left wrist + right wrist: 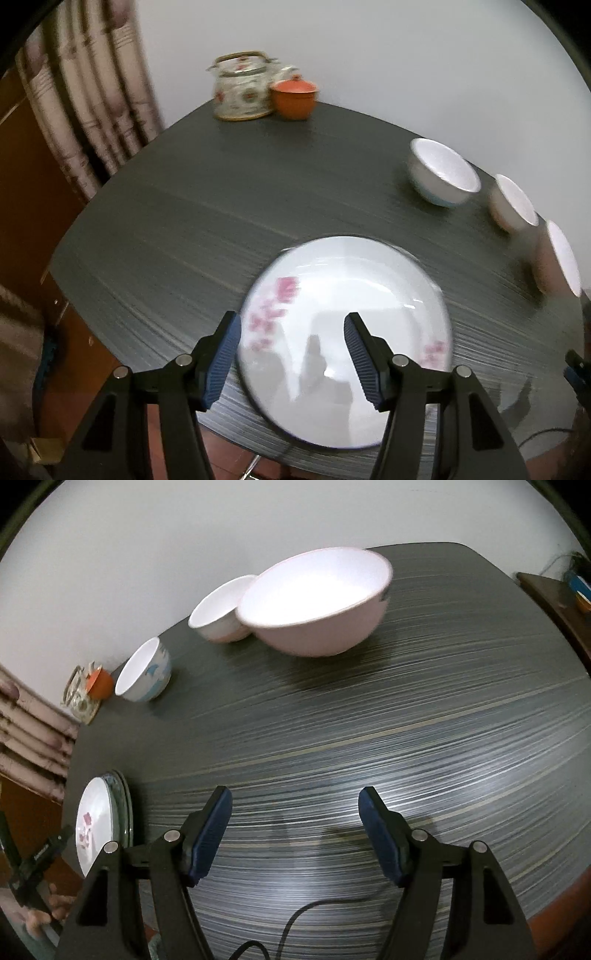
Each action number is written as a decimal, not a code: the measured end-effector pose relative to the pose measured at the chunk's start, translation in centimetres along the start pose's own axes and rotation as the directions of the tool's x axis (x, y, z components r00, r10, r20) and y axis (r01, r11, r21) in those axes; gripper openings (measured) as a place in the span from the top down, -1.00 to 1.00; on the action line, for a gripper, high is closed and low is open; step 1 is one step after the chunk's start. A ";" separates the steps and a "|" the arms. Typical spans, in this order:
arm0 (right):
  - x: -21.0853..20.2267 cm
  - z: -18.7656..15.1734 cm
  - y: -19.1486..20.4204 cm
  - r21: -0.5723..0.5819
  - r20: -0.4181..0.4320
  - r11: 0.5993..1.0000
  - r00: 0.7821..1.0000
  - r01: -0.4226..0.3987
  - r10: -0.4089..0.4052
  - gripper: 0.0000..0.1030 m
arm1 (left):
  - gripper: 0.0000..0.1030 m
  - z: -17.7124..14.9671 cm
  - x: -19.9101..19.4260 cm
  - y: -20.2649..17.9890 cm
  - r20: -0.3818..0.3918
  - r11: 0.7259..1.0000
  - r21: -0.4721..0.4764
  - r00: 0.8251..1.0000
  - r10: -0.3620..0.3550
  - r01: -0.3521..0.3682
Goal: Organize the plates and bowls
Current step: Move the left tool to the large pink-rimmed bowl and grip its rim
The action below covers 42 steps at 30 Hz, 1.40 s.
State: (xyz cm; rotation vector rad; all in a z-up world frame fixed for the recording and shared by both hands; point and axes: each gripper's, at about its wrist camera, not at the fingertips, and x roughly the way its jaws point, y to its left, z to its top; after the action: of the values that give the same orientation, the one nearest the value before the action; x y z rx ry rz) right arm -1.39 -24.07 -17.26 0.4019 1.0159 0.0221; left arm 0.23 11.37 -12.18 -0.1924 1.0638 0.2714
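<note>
3 bowls [314, 602] line the wall; teapot [242, 86] and orange pot [293, 98] share the corner.

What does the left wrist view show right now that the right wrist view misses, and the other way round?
Only the left wrist view looks straight down on the flowered plate, which lies under the open left tool, and shows the teapot and orange lidded pot clearly. Only the right wrist view shows the big pink bowl close up, a plate stack edge-on, and bare table under the open right tool. Both show the dark table and three bowls along the wall.
</note>
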 end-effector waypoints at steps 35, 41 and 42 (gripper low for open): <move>-0.7 12.0 -3.7 -0.020 0.150 0.990 0.979 0.142 -0.138 -0.35 | -0.15 7.4 4.3 -33.0 -0.190 0.880 0.253 0.912 -0.363 0.403; 2.0 13.8 -5.2 0.021 0.096 0.988 0.983 0.155 -0.156 -0.35 | -0.15 8.5 7.9 -35.6 -0.239 0.897 0.222 0.914 -0.329 0.381; 2.5 14.1 -5.3 0.032 0.087 0.988 0.985 0.149 -0.151 -0.35 | -0.15 8.5 8.4 -36.0 -0.247 0.899 0.217 0.912 -0.327 0.381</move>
State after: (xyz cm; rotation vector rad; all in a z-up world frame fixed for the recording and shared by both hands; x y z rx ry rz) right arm 10.80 -32.90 -14.63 0.3456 0.9568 -0.1428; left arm 22.30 -19.39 -14.63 -0.1771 1.2342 -0.2268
